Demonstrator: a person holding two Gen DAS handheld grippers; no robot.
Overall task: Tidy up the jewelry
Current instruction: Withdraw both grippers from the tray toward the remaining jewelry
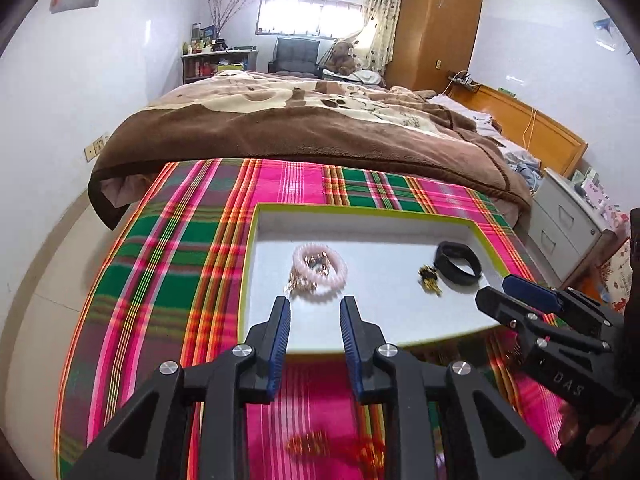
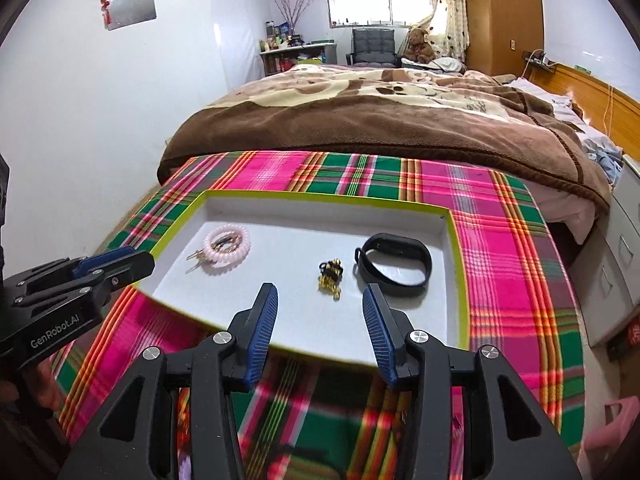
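"GenRobot.AI" is read on the left hand-held gripper (image 2: pixel 116 264); both it and the right hand-held gripper (image 2: pixel 320 312) are held apart and empty. Inside the tray (image 2: pixel 456 280) are seen pink bracelets (image 2: pixel 226 250) near its left edge, a gold-black trinket (image 2: pixel 331 278), and a black band (image 2: pixel 394 266) toward the right.

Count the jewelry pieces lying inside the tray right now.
3. In the tray: pink bead bracelets at left, small gold-and-black piece in the middle, black band at right. The pink bundle may hold several; blurred pieces lie outside on the cloth.
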